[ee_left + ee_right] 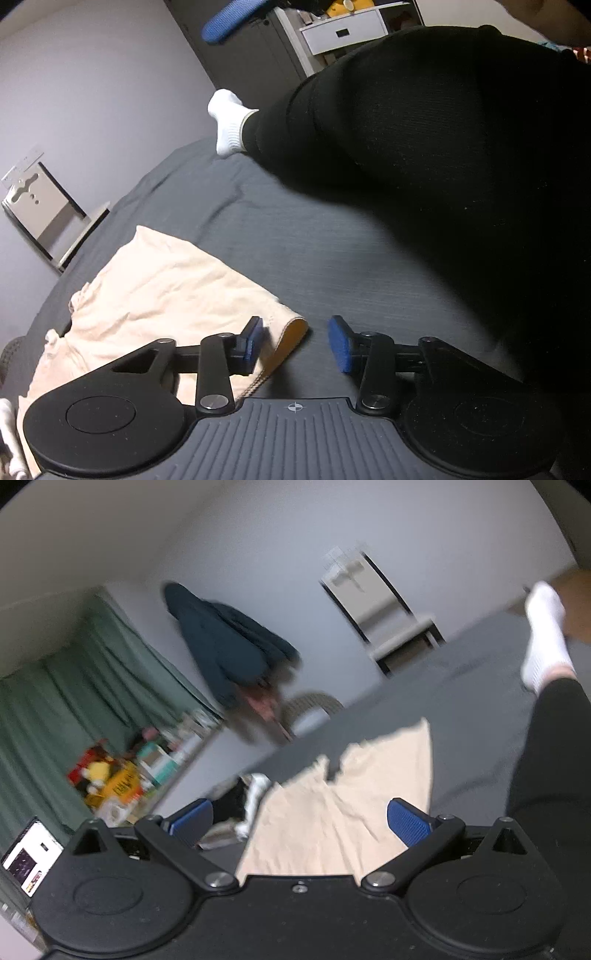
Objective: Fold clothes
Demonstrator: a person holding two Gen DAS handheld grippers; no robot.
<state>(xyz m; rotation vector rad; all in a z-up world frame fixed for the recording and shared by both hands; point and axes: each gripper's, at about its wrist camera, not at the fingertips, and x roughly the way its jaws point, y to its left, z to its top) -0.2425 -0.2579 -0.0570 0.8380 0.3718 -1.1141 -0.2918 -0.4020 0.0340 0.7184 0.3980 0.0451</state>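
Grey bed [295, 240] – one cream garment [166, 288]; left gripper [295, 343], right gripper [299, 819] both released.

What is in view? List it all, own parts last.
garment: one, cream, flat on the bed beside the left tool.
bed: one, dark grey sheet, under everything.
chair: one, pale with black edges, by the wall past the bed.
jacket: one, dark teal, hanging on the wall.
curtain: one, green, far left.
laptop: one, screen lit, lower left.
clutter: several, yellow and red, on the floor.
sock: one, white, on the person's foot.
leg: one, black trousers, on the bed.
left tool: open.
right tool: open, over the garment.
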